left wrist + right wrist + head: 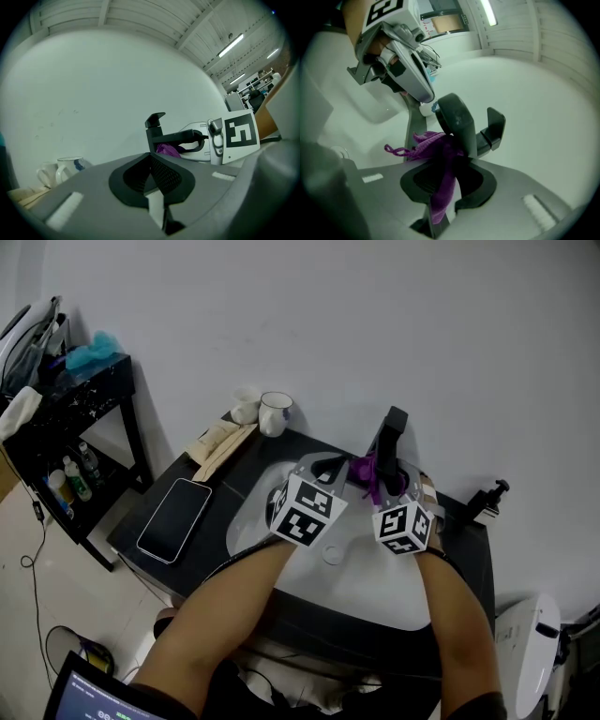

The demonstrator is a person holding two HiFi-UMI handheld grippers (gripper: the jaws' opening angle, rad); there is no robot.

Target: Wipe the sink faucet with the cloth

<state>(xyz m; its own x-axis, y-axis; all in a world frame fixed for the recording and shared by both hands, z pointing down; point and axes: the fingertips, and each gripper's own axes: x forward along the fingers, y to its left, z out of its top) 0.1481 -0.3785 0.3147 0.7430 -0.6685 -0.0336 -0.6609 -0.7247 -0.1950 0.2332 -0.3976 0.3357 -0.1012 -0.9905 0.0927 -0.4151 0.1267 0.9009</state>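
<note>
Two tools at a black sink faucet (457,119), seemingly mid-wipe.
Purple knitted cloth (440,192) clamped in right tool (449,157) touches faucet just ahead; left tool (152,161) closed, empty. Next: rub along.

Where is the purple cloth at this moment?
In the head view the cloth sits right of centre, pinched in the right gripper and pressed against the black faucet at the back of the white sink.

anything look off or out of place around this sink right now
Nothing spilled or broken. The one odd thing is a phone lying flat on the dark counter just left of the sink, where splashes might reach it. The purple cloth, clamped in the right gripper, sits against the black faucet as expected.
</note>
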